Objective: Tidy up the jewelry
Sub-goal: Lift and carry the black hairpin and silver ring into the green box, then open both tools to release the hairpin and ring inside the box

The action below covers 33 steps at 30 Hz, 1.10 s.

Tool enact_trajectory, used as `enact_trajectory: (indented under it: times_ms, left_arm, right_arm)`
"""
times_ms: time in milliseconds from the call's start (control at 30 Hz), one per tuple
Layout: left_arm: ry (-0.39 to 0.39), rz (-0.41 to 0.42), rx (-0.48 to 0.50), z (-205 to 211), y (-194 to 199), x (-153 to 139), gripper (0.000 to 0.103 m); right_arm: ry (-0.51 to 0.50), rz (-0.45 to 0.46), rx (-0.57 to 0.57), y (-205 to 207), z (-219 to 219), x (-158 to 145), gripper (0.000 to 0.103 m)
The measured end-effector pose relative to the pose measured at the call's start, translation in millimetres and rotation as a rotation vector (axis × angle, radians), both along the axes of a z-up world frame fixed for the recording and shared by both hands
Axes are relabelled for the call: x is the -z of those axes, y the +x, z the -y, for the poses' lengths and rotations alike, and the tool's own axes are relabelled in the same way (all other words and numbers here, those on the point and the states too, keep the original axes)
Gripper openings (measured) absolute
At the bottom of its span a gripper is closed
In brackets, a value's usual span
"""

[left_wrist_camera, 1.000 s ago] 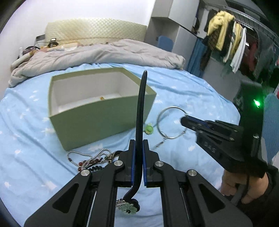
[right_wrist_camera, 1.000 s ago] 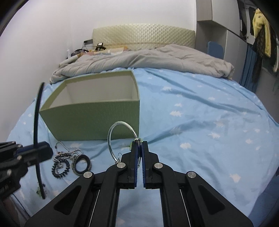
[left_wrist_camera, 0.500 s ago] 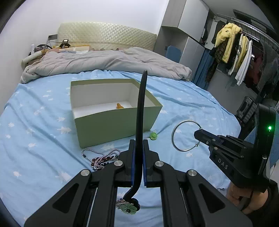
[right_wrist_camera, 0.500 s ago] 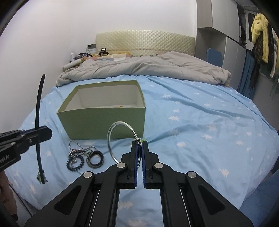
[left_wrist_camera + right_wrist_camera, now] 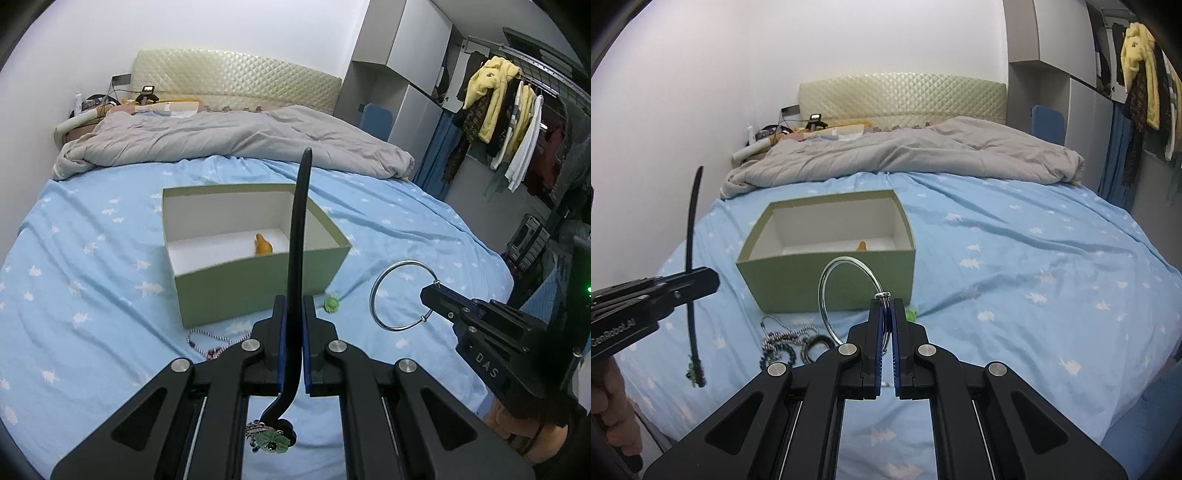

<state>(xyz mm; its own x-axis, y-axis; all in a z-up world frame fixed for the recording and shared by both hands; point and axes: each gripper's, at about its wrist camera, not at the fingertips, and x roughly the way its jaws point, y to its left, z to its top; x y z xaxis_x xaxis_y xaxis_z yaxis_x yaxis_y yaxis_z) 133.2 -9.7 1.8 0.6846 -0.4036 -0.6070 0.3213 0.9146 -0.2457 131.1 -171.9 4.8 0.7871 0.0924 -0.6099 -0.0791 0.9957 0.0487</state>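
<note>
Green cardboard box (image 5: 258, 288) sits open on the blue sheet (image 5: 92, 295), and I count only 1 piece inside it, a small orange item (image 5: 263, 245) on the white floor. My left gripper (image 5: 293, 325) is clamped on a black hair stick (image 5: 297, 258) with a green flower charm (image 5: 271, 439) dangling beneath. My right gripper (image 5: 887, 314) pinches a silver ring bangle (image 5: 846, 295) by its small loop. Both are in the air short of the box, so neither is stowed yet. I judge the job barely begun: a tangle of beaded chains (image 5: 786, 343) and a green bead (image 5: 331, 304) lie on the sheet just in front of the box.
</note>
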Motion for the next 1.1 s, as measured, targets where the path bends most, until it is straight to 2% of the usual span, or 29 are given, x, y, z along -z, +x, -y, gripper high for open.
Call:
enact_trajectory:
  times_ms: [300,467,667,833,967,1100]
  left_arm:
    - [-0.007,-0.014,-0.045,-4,64,-14,0.007]
    - [0.003,-0.039,-0.089,-6,102,-23,0.007]
    - [0.016,-0.143,-0.118,-10,154,-11,0.007]
    - [0.018,-0.271,-0.145,-14,193,15,0.007]
    - [0.019,-0.350,-0.153,-14,208,32,0.007]
    - [0.034,-0.374,-0.155,-14,212,37,0.007]
  right_arm:
    - [0.073,-0.001,-0.055,63,-5,-16,0.002]
    - [0.068,-0.031,-0.080,106,-8,-16,0.002]
    - [0.048,-0.106,-0.112,155,-15,-9,0.003]
    - [0.053,-0.186,-0.143,187,-21,10,0.003]
    - [0.064,-0.244,-0.152,205,-24,28,0.003]
    - [0.076,-0.260,-0.159,208,-25,35,0.003]
